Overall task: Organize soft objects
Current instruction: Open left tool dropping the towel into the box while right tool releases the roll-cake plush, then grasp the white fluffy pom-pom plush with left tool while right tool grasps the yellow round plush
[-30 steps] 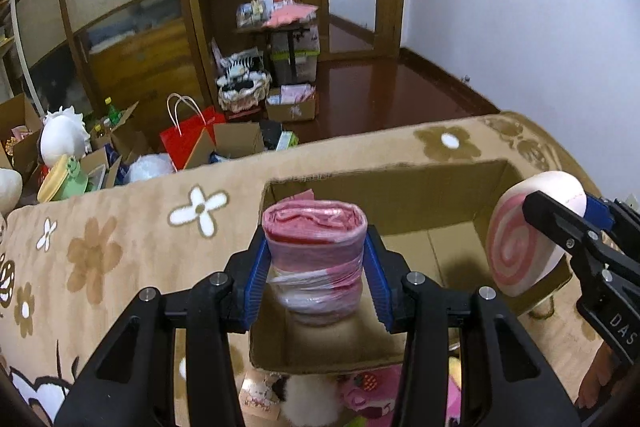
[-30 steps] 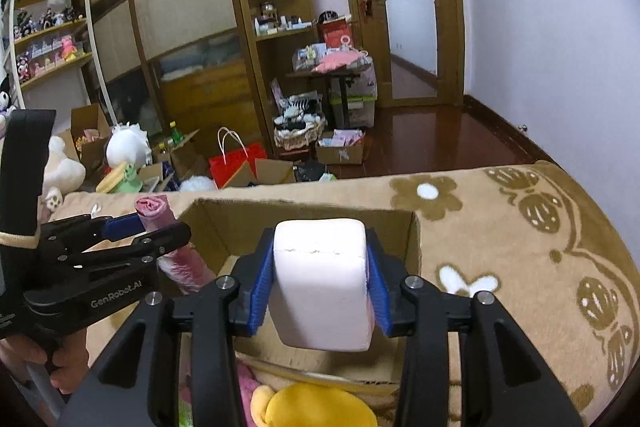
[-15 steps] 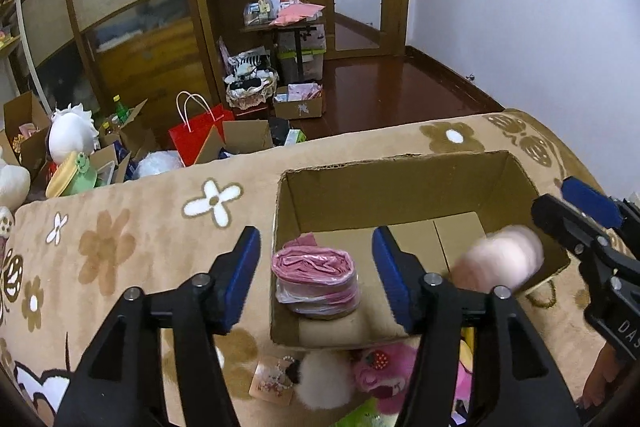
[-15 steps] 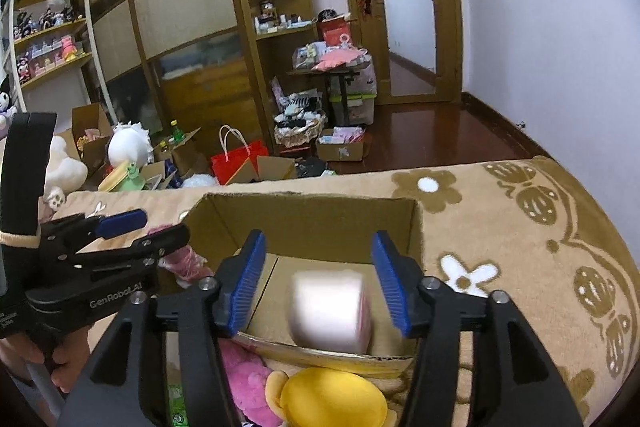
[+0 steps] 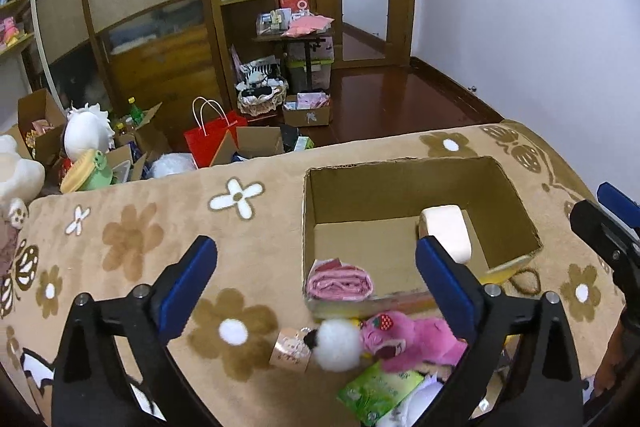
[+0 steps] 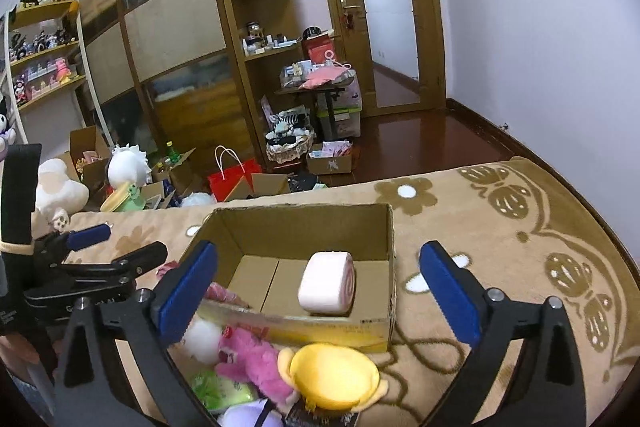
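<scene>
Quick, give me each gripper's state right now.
Left gripper: open, holding nothing.
Right gripper: open, holding nothing.

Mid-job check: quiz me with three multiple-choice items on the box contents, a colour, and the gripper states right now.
1. Where does the white swirl-ended roll plush lie?
A. On the blanket
B. Inside the brown cardboard box
C. In the right gripper

2. What colour is the folded cloth bundle in the box's near corner?
A. Pink
B. Green
C. Yellow

3. How does the left gripper stand?
A. Shut on the bundle
B. Shut and empty
C. Open

Answers: 1 B, the roll rests on the box floor. 2 A, its folds are pink. 3 C, its blue pads stand wide apart, holding nothing.
</scene>
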### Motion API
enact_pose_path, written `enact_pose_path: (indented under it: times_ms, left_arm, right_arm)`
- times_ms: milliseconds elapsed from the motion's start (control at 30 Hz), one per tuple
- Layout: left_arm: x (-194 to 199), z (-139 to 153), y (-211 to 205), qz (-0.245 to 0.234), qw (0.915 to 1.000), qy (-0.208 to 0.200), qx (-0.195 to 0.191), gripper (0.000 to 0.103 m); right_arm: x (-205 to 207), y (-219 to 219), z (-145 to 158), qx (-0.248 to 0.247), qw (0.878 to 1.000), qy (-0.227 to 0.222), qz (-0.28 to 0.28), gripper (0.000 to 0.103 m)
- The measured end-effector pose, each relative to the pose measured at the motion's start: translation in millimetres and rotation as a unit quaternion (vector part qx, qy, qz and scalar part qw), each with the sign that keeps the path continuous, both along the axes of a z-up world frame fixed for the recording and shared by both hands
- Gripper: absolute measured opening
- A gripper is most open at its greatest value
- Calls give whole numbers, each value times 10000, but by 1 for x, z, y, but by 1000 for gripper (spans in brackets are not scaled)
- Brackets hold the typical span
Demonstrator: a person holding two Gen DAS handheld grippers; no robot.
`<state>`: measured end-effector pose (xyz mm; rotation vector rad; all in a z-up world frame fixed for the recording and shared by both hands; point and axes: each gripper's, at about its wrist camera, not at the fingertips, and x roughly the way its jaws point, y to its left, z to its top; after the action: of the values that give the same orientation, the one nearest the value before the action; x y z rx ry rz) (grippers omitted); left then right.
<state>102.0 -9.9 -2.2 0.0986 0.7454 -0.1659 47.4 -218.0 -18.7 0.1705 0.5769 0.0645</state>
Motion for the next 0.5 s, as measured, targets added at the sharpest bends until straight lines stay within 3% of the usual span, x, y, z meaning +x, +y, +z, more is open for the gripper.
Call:
enact_pose_path:
  times_ms: [200,500]
  left_arm:
    - [-15,-1,-2,-126,9994,205,233,100]
    - [-19,-30,-7,-240,9950,793,565,100]
  right_arm:
    - [-17,10,-2,-201,9995,235,66,103]
    - [-24,11,-22,-121,9979,640,-19,103]
